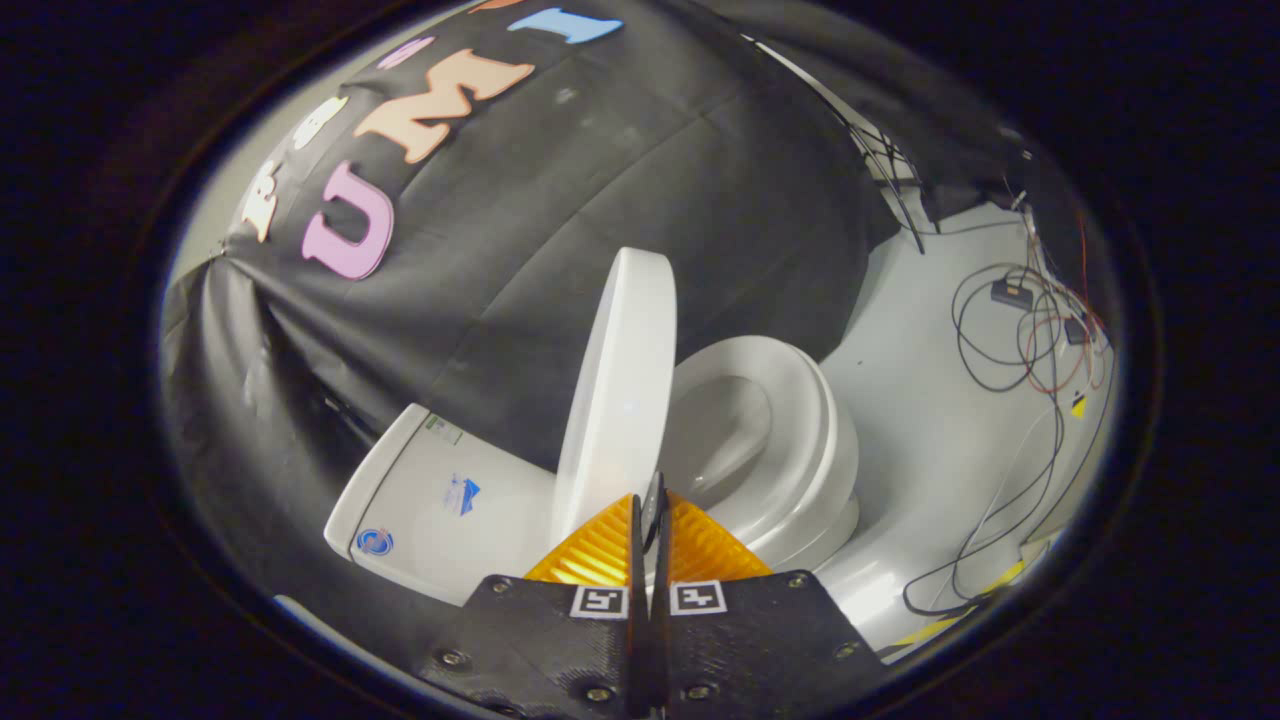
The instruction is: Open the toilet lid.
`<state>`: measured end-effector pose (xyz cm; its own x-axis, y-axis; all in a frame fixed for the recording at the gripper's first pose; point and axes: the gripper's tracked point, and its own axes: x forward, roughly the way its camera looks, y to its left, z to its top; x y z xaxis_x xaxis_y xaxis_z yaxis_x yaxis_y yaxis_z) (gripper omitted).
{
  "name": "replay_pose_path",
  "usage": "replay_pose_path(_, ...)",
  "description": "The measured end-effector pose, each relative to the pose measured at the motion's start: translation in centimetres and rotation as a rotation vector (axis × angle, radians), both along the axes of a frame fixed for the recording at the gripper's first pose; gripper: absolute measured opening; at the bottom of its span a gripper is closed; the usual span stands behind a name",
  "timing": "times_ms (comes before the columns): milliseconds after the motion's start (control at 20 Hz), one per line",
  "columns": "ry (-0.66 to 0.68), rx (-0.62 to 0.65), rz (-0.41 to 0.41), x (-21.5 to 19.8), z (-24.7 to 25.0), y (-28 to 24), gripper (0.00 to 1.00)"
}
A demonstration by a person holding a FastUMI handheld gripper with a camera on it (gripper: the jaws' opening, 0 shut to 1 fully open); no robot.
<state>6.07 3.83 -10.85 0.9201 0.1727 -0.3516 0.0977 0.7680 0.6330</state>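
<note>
The white toilet lid is raised and stands about edge-on to me, clear of the seat ring and the open bowl. My gripper is shut, its two fingers pressed together with nothing between them. The fingertips sit right at the lid's near edge, and the left finger covers the lid's lowest part. I cannot tell whether they touch the lid. The white tank lies to the lid's other side, beyond the left finger.
Black cloth hangs behind the toilet. The pale floor beyond the bowl carries loose black and red cables and small boxes. Yellow tape marks the floor past the right finger.
</note>
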Motion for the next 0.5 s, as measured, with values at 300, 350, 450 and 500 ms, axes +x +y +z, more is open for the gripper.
replay_pose_path(300, -0.037, -0.110, -0.007, -0.2, 2.0, 1.2, 0.01)
replay_pose_path(350, -0.041, -0.131, -0.019, -0.3, 2.3, 1.4, 0.01)
replay_pose_path(450, -0.053, -0.161, -0.038, -0.4, 2.8, 1.8, 0.01)
replay_pose_path(500, -0.063, -0.167, -0.045, -0.4, 3.2, 2.0, 0.01)
